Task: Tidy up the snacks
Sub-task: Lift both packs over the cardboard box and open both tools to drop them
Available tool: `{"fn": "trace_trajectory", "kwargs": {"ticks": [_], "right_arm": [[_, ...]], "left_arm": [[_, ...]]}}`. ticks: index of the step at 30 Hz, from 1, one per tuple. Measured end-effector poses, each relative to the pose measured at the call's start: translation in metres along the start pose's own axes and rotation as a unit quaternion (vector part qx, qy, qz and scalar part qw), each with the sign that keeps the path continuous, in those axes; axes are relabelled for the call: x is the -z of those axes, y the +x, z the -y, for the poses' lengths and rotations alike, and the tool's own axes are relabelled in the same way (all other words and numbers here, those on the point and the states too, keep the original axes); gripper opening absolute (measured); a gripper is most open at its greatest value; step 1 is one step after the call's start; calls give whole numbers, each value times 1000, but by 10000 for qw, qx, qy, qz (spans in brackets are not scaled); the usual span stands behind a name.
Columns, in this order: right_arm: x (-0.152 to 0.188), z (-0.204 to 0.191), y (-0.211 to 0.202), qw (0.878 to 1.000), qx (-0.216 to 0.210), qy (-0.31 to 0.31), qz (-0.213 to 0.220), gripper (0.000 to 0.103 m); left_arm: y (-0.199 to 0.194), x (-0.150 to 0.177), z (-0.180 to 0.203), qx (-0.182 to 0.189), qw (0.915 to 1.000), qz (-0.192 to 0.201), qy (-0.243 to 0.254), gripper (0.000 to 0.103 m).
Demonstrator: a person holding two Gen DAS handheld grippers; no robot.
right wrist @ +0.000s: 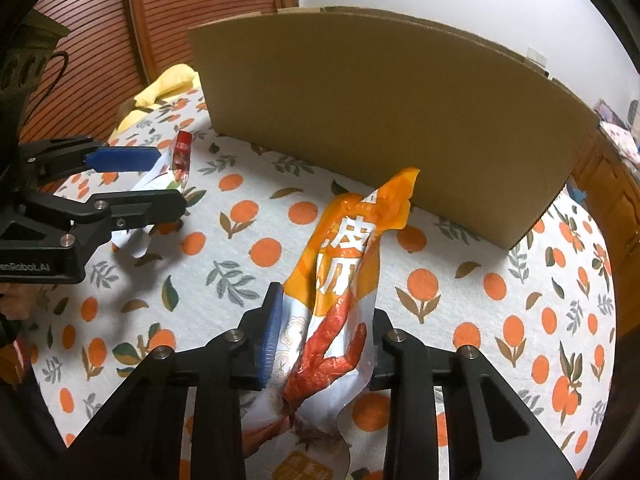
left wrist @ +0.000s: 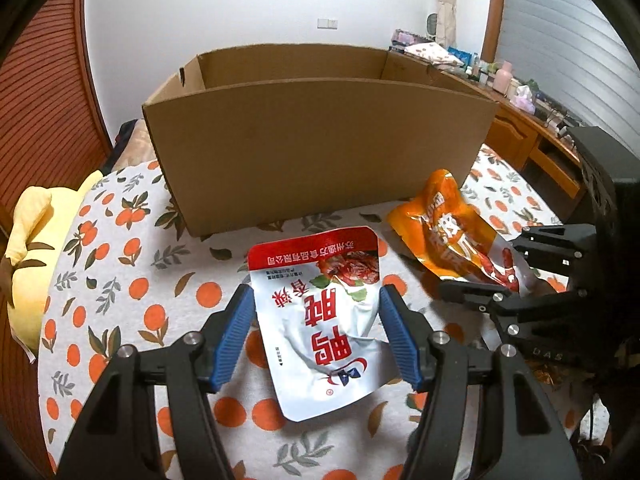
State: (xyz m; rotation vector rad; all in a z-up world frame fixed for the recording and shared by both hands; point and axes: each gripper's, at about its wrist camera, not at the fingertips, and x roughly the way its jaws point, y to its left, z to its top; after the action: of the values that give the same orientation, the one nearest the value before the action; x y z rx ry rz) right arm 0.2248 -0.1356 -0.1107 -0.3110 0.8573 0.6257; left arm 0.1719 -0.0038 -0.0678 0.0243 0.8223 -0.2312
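Both pairs of fingers clamp a snack, left gripper (left wrist: 316,336) on the white pouch (left wrist: 324,320) mid-frame, right gripper (right wrist: 324,344) on the orange pouch (right wrist: 344,280), and either slick pack could slip short of the cardboard box (left wrist: 312,140) above

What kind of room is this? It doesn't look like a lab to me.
Most likely a home bedroom: a bed under an orange-print sheet with a yellow pillow, a cluttered wooden desk by the window, and wooden slatted doors, probably a wardrobe.
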Motion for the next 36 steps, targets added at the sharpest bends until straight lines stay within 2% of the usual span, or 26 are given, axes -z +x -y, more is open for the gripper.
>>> {"fn": "trace_trajectory", "kwargs": {"ticks": [9, 19, 28, 36], "right_arm": [[-7, 10, -39, 9988, -21, 215, 450, 31], [-19, 6, -81, 9960, 4, 122, 880, 31], [-36, 5, -100, 9934, 59, 29, 1145, 31], [-60, 14, -110, 9907, 147, -92, 1350, 31]], "left_arm": [[-26, -16, 8, 88, 9994, 319, 101, 63], [-47, -40, 9, 138, 9976, 650, 203, 64], [-59, -63, 3, 110, 9953, 920, 290, 64], [-65, -99, -3, 66, 9923, 1165, 420, 64]]}}
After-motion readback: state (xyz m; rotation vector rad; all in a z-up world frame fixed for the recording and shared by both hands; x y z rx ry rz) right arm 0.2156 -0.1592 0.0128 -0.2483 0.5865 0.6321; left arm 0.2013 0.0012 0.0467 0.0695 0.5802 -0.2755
